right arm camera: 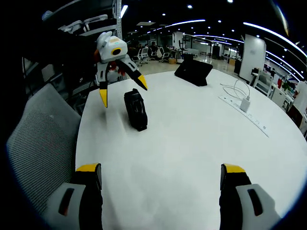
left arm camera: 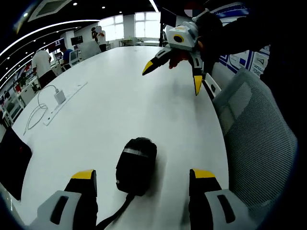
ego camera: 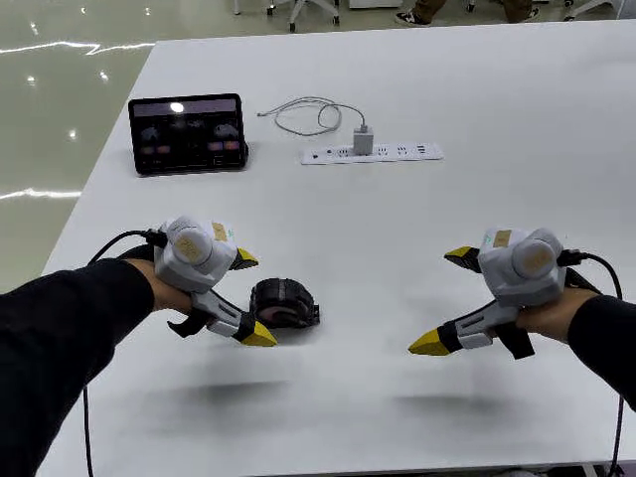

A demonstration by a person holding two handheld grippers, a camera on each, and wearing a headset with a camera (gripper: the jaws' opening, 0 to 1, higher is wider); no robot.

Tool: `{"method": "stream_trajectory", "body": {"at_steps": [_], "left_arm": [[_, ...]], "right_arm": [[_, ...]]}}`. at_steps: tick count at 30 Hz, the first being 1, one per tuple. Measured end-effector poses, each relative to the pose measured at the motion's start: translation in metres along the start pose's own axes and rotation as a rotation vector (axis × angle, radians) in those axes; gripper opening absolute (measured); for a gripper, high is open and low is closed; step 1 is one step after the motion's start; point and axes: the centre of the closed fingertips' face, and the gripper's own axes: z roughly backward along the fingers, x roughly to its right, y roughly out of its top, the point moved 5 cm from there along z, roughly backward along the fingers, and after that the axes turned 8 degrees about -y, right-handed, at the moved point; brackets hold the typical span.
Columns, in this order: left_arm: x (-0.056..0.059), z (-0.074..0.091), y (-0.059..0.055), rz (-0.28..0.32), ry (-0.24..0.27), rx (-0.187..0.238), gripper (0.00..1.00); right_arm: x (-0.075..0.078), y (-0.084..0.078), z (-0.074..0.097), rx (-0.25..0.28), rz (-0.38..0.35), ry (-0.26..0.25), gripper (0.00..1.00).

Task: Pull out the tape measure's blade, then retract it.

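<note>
Black tape measure (ego camera: 284, 303) lies on white table (ego camera: 417, 209), blade not pulled out, between spread jaws of left gripper (ego camera: 252, 298), untouched. Right gripper (ego camera: 443, 299) well apart from tape measure, jaws spread, empty.

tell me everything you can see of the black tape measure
The black, rounded, plastic-looking tape measure seems to stand on its edge on the white table, blade not drawn out, a black strap trailing from it. It sits between the open left tongs, whose yellow tips flank it without touching.
</note>
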Motion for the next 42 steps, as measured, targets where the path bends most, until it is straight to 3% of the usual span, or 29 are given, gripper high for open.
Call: {"method": "stream_trajectory", "body": {"at_steps": [3, 6, 10, 19, 22, 30, 32, 33, 38, 42], "left_arm": [[0.0, -0.006, -0.001, -0.039, -0.018, -0.049, 0.71], [-0.002, -0.01, 0.003, -0.049, -0.032, -0.06, 0.66], [-0.011, -0.014, 0.005, -0.081, -0.025, -0.087, 0.48], [-0.017, -0.018, 0.009, -0.112, -0.053, -0.13, 0.46], [-0.017, -0.022, 0.008, -0.148, -0.049, -0.171, 0.32], [-0.018, -0.029, 0.007, -0.2, -0.044, -0.232, 0.31], [-0.018, -0.028, 0.007, -0.188, -0.04, -0.228, 0.31], [-0.018, -0.028, 0.007, -0.187, -0.043, -0.227, 0.31], [-0.018, -0.028, 0.007, -0.17, -0.042, -0.234, 0.31], [-0.018, -0.028, 0.007, -0.165, -0.048, -0.247, 0.31]], "right_arm": [[-0.002, 0.012, -0.005, 0.003, 0.034, 0.017, 1.0], [-0.005, 0.019, -0.011, 0.01, 0.067, 0.038, 0.98], [-0.012, 0.024, -0.023, 0.029, 0.099, 0.098, 0.97], [-0.021, 0.033, -0.049, 0.007, 0.17, 0.16, 0.86], [-0.025, 0.038, -0.056, 0.013, 0.181, 0.169, 0.83], [-0.035, 0.046, -0.08, 0.008, 0.221, 0.206, 0.72], [-0.035, 0.049, -0.086, 0.006, 0.217, 0.207, 0.68], [-0.036, 0.051, -0.091, 0.01, 0.18, 0.217, 0.64], [-0.037, 0.056, -0.106, 0.002, 0.183, 0.21, 0.53], [-0.043, 0.052, -0.115, -0.03, 0.248, 0.224, 0.5]]}}
